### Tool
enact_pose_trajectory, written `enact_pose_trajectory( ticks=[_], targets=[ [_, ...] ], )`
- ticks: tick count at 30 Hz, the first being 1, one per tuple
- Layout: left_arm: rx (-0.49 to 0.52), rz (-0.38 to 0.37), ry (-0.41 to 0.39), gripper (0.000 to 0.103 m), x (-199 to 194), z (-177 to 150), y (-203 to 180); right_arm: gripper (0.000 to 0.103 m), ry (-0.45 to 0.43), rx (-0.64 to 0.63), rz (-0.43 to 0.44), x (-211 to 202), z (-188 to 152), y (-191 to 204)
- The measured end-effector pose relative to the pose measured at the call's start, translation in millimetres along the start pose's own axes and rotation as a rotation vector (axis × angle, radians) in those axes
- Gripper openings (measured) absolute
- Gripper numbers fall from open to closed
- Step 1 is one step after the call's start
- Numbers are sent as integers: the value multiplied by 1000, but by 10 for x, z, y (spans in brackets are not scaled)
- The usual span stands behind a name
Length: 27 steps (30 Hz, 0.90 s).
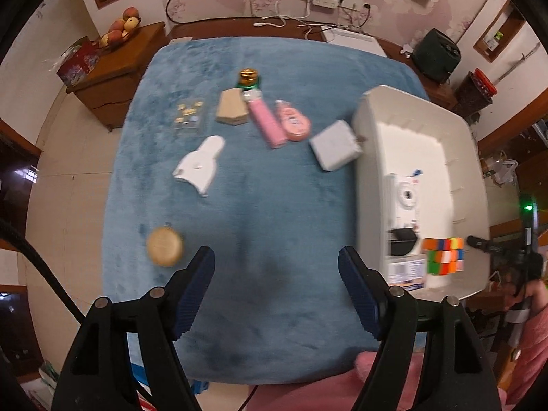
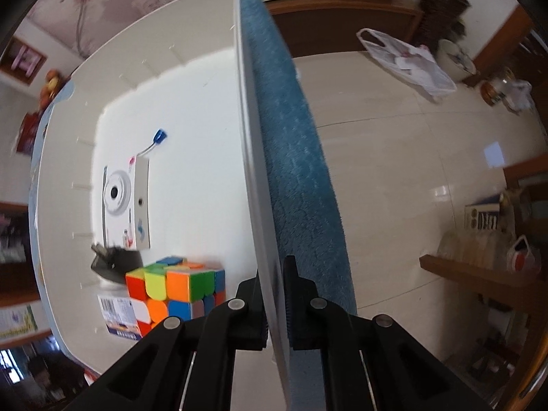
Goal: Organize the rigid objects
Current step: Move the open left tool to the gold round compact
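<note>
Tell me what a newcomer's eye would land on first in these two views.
The multicoloured puzzle cube stands out most, sitting in the near corner of the large white plastic bin beside a white printed carton. The right gripper has its jaws clamped on the bin's rim. On the blue fluffy cloth, small items are scattered, among them a pink rectangular stick and a round tan disc, while the left gripper hovers open.

- Ahead of your left gripper [image 1: 276,274], the clear box [image 1: 189,116] is blurred; you can't tell what its small gold contents are.
- Beside your right gripper [image 2: 274,294], the cube [image 2: 176,291] hides part of the white carton [image 2: 126,202].
- The bin wall [image 2: 253,205] conceals your right gripper's inner finger faces.
</note>
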State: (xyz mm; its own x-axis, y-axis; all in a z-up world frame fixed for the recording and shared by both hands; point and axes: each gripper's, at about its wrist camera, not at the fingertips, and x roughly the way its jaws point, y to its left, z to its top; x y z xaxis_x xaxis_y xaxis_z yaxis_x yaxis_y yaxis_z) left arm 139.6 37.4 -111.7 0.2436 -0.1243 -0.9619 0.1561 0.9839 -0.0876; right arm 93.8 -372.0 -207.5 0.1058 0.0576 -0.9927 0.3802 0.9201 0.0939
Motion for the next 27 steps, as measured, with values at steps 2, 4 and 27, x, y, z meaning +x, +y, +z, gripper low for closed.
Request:
enact_pose_trajectory(
  ticks=[2,4,27],
  targets=[
    [-9,4,21,78,74,27,184,7,-6,23,-11,-7,-17,15],
    [-20,2,40,78,141,40,343,7,-15,44,-33,-9,-35,38],
    [-33,25,400,88,1336,99,1411,14,-38,171,-134,-41,-99,144]
  ],
)
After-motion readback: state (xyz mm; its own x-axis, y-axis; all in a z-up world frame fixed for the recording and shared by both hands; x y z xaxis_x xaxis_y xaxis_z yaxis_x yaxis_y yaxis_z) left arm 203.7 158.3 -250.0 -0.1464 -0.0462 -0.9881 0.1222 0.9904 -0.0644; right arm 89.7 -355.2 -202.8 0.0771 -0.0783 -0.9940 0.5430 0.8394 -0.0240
